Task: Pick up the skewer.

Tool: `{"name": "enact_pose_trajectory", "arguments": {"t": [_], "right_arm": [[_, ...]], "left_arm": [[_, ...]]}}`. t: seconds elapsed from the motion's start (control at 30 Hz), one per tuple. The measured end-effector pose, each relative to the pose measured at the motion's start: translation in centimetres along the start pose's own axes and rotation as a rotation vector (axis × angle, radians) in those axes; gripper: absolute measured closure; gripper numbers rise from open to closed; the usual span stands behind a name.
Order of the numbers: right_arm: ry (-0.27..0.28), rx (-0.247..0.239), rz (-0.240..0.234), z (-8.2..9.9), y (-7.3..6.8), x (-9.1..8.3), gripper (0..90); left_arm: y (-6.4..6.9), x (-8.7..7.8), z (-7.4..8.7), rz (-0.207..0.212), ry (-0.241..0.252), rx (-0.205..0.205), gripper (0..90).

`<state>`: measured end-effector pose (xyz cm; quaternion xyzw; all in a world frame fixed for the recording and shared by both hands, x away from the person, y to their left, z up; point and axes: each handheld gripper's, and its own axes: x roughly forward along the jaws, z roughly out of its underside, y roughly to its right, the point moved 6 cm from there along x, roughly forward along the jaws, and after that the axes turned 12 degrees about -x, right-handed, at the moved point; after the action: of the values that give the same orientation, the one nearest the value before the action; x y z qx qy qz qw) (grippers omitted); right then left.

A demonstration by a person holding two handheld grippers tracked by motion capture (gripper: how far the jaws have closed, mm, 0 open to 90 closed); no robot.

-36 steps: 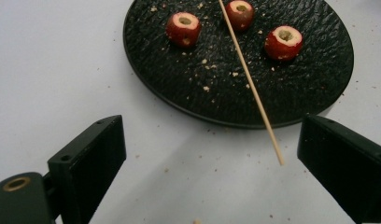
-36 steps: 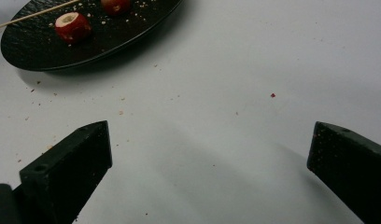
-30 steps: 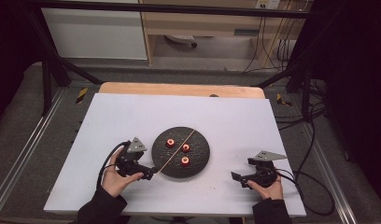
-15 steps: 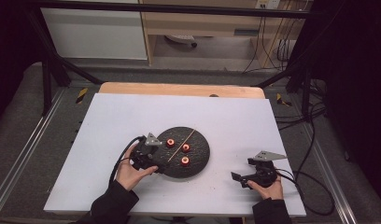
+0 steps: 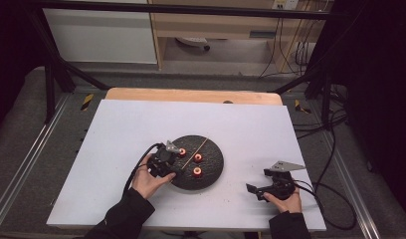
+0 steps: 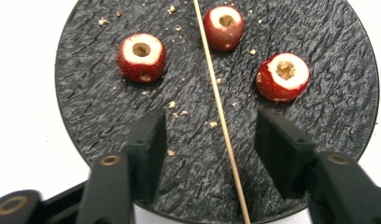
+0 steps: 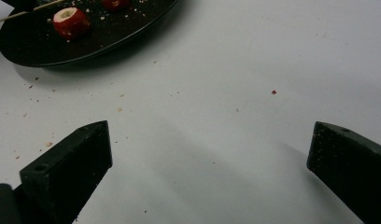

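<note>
The left claw (image 5: 177,155) now hangs over the nine o'clock edge of the round black plate (image 5: 213,169); a second ago it sat off the plate on the white tabletop (image 5: 121,129), further toward eight o'clock, and the hand has carried it in across the rim since then. Its jaws have just been closing from nearly full spread to about half, and in the left gripper view they straddle the thin wooden skewer (image 6: 220,109), which lies flat on the plate and runs between them from six o'clock up to twelve, nearer the right-hand jaw; neither pad touches it, so the claw is released, gripping nothing. Three cored red fruits sit beyond the jaw tips in that view: one (image 6: 141,57) at ten o'clock, a smaller one (image 6: 223,27) just right of the skewer at twelve, and a third (image 6: 283,76) at two o'clock, just past the right-hand jaw tip. Crumbs are scattered over the plate's rough surface. The skewer and fruits lie where they lay a second ago. The right claw (image 5: 258,189) rests on the tabletop at about four o'clock from the plate, well apart from it, in the same place as before, jaws spread wide over bare white surface, holding nothing.
</note>
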<state>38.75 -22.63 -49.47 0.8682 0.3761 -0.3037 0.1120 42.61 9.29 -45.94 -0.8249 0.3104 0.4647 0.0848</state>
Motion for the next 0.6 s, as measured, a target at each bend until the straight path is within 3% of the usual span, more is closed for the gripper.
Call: {"name": "enact_pose_trajectory", "arguments": {"t": [0.43,0.6], "right_arm": [[0.000,0.006,-0.003,-0.02,-0.05,-0.05,0.6],[0.002,0.005,-0.005,-0.03,-0.05,-0.06,0.6]], "left_arm": [[0.49,1.00,-0.04,-0.025,-0.070,0.026,68.1],[0.63,0.99,-0.11,-0.027,-0.080,0.012,75.9]]}}
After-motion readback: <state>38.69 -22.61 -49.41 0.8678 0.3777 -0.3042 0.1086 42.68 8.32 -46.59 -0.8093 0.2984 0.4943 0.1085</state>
